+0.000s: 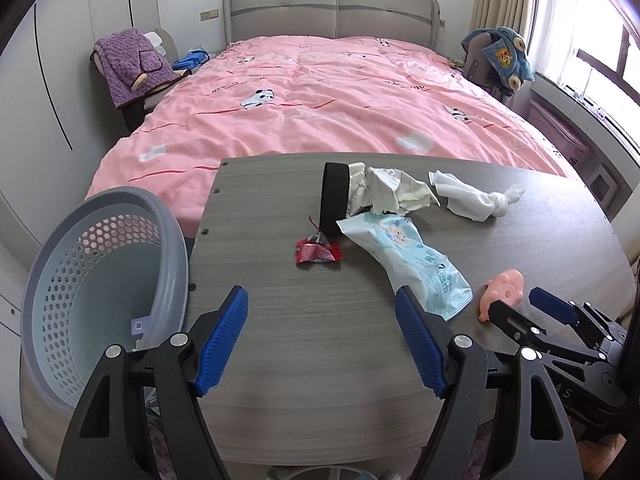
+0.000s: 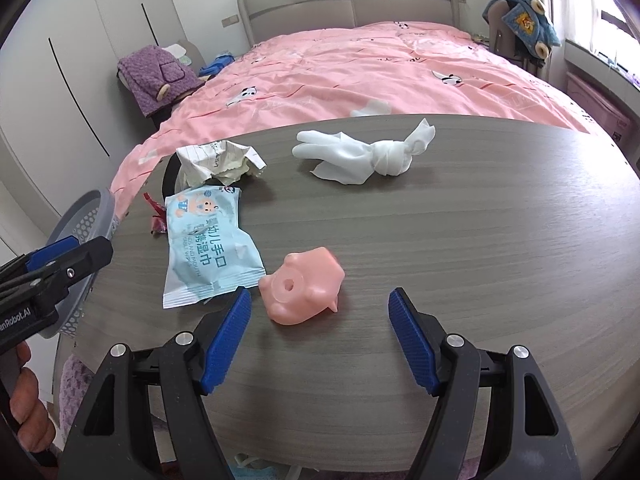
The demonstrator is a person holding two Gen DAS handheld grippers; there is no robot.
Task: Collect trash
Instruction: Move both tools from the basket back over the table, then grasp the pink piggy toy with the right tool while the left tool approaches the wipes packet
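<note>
Two hand-held grippers, left [image 1: 320, 304] and right [image 2: 319, 306], hover with jaws apart and empty over a grey counter [image 2: 440, 260]. Beyond lie a pink toy [image 2: 302, 288], wipes packet [image 2: 210, 248], red wrapper [image 1: 316, 254], crumpled paper [image 2: 218, 162] and white cloth [image 2: 360, 158]. A basket [image 1: 100, 280] stands left.

Each hand-held gripper [image 1: 322, 314] [image 2: 320, 314]: black frame, 2 blue textured pads, silver screws, white lettering.

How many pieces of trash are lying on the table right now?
4, not counting the pink pig toy or the black band: red wrapper near the left edge, blue wipes pack beside it, crumpled paper behind, knotted white cloth farthest right. Smaller scraps may be hidden.
</note>
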